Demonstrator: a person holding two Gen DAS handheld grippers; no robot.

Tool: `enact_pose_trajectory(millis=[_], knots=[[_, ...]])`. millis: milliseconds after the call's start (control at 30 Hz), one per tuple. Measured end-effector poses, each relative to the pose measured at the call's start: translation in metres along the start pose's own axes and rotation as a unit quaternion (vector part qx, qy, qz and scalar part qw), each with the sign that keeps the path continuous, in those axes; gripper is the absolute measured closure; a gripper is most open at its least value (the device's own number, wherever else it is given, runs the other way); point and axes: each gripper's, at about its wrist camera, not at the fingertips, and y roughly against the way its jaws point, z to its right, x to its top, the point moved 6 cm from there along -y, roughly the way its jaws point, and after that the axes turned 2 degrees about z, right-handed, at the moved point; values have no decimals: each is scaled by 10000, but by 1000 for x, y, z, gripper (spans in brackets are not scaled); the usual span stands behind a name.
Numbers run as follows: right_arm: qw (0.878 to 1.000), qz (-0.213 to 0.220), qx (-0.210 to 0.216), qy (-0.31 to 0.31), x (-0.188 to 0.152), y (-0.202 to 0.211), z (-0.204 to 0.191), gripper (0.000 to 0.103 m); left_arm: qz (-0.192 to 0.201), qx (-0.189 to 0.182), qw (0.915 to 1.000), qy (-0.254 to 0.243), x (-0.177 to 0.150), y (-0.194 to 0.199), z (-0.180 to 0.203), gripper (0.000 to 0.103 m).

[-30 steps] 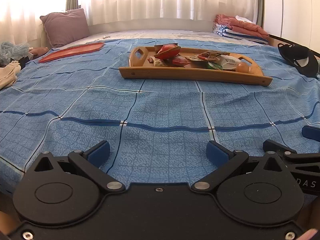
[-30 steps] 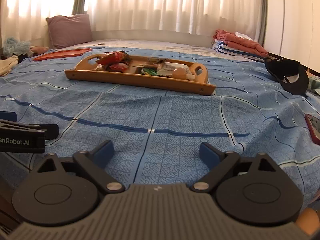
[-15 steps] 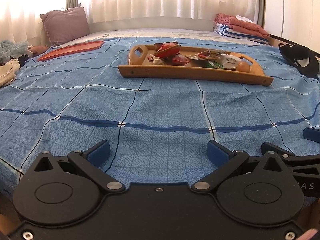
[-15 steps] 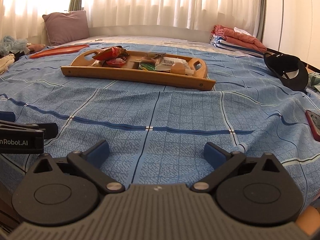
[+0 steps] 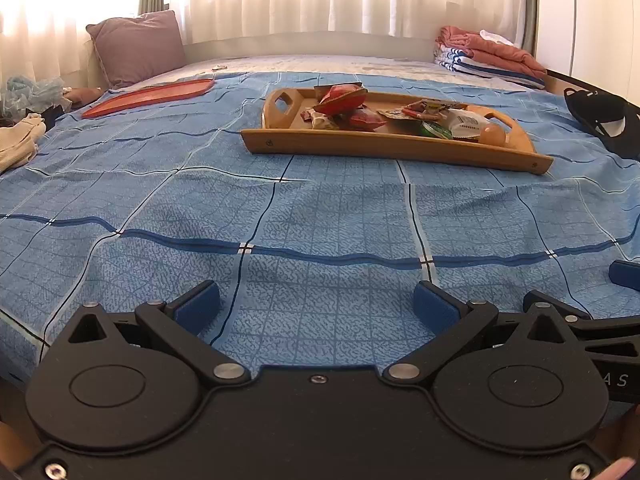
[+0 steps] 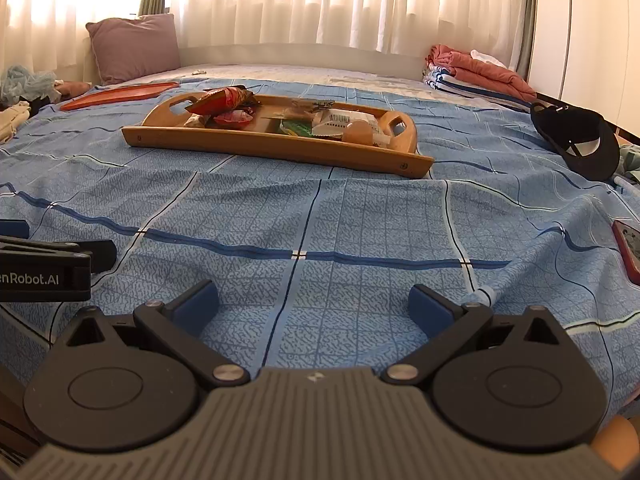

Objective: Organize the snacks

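Observation:
A wooden tray (image 5: 392,148) (image 6: 276,146) with handle cut-outs rests on the blue checked bedspread, far ahead of both grippers. Several snacks lie in it: red packets (image 5: 344,98) (image 6: 224,100) at its left end, a green packet (image 5: 434,130) (image 6: 294,127), a white wrapped pack (image 5: 466,122) (image 6: 344,119) and a round tan piece (image 5: 493,134) (image 6: 358,131) at its right end. My left gripper (image 5: 316,306) is open low over the bedspread, nothing between its blue pads. My right gripper (image 6: 314,304) is open wide beside it, also holding nothing.
A flat red tray (image 5: 150,96) (image 6: 120,95) lies at the far left near a mauve pillow (image 5: 136,46). A black cap (image 5: 600,118) (image 6: 576,140) sits at the right, folded towels (image 5: 488,56) behind it. A red-cased phone (image 6: 628,246) lies at the right edge.
The right gripper's jaws have spread a little wider. Both views have shifted only slightly; the tray and snacks lie as before.

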Motion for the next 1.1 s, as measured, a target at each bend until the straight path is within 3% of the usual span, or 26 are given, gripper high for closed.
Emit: enact_pose_trajectory(millis=[1100], knots=[[10000,0,-3,8,0,0,0,0,-114,-51,9999,-43,1,-4,-1,0]])
